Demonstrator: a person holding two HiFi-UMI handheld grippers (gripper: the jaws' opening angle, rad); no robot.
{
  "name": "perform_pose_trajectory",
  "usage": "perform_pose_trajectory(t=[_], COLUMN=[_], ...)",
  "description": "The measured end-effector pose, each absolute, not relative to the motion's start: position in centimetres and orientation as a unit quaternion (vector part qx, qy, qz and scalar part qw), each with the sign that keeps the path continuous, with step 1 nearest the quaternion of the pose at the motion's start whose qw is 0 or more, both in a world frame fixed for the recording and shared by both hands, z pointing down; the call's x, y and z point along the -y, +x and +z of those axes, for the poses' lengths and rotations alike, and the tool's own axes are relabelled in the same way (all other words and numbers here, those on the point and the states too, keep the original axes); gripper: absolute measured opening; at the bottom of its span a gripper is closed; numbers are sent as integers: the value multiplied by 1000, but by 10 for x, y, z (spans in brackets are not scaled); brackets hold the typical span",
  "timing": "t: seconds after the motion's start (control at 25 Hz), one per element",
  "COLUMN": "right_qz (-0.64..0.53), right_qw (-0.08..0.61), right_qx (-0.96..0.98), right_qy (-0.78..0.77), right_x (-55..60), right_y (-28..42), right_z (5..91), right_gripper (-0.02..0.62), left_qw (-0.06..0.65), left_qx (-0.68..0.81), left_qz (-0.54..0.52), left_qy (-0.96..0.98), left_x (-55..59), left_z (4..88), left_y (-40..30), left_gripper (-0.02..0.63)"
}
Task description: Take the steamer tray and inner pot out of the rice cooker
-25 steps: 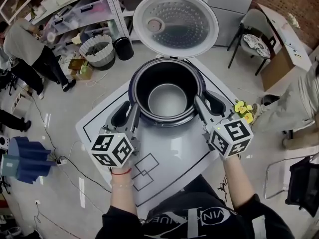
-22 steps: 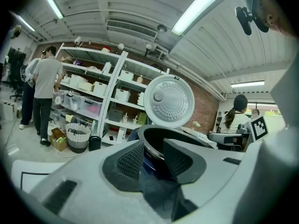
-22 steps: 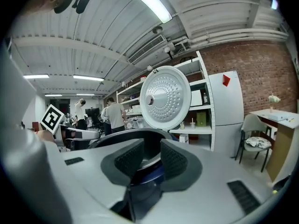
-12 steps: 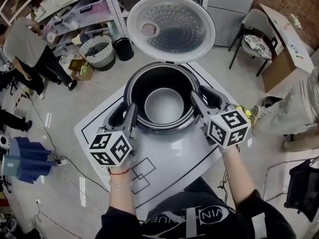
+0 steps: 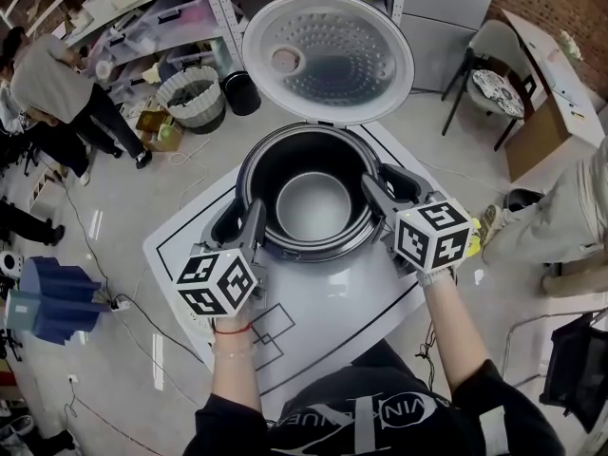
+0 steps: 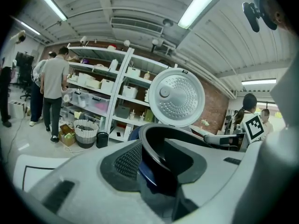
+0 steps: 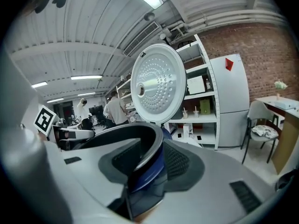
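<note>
Shirt print (image 5: 375, 414), 6 o'clock in the head view: white capitals on dark cloth, seen upside down. A run like "VINK" shows; the rest is too warped to read.
Left cube (image 5: 217, 283), on the left tool (image 5: 243, 224) at 8 o'clock: black-and-white square code patterns, not letters or digits.
Right cube (image 5: 434, 237), on the right tool (image 5: 391, 190) at 3 o'clock: the same kind of code patterns.
Red tag (image 7: 228, 63), on the fridge (image 7: 231, 101) at 2 o'clock in the right gripper view: too small to read.
</note>
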State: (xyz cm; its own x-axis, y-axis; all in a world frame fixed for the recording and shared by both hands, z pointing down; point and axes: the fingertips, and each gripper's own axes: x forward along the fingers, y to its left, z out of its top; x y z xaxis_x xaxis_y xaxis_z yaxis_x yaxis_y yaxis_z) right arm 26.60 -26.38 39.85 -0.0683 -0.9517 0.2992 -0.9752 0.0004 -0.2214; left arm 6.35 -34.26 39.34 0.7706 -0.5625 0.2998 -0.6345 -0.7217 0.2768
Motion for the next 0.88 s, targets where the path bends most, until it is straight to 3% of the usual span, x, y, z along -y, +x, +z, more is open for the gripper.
perform_pose_trajectory(t=[0.32,0.48,0.88], right_qz=[208,210,210], right_qw=[18,12,-36], right_qx=[706,698,687], right_qy=[677,684,694], right_x=[267,268,264], right_y=[266,272,272], right_z=[400,400,396], right_gripper=[138,101,84], left_qw=[186,179,234], left_qx=[344,350,378], left_qz=[98,103,37], left_qy=[915,914,895], left_x=[342,341,340], left_z=[393,394,387], left_y=[65,67,60], left_gripper=[124,124,93])
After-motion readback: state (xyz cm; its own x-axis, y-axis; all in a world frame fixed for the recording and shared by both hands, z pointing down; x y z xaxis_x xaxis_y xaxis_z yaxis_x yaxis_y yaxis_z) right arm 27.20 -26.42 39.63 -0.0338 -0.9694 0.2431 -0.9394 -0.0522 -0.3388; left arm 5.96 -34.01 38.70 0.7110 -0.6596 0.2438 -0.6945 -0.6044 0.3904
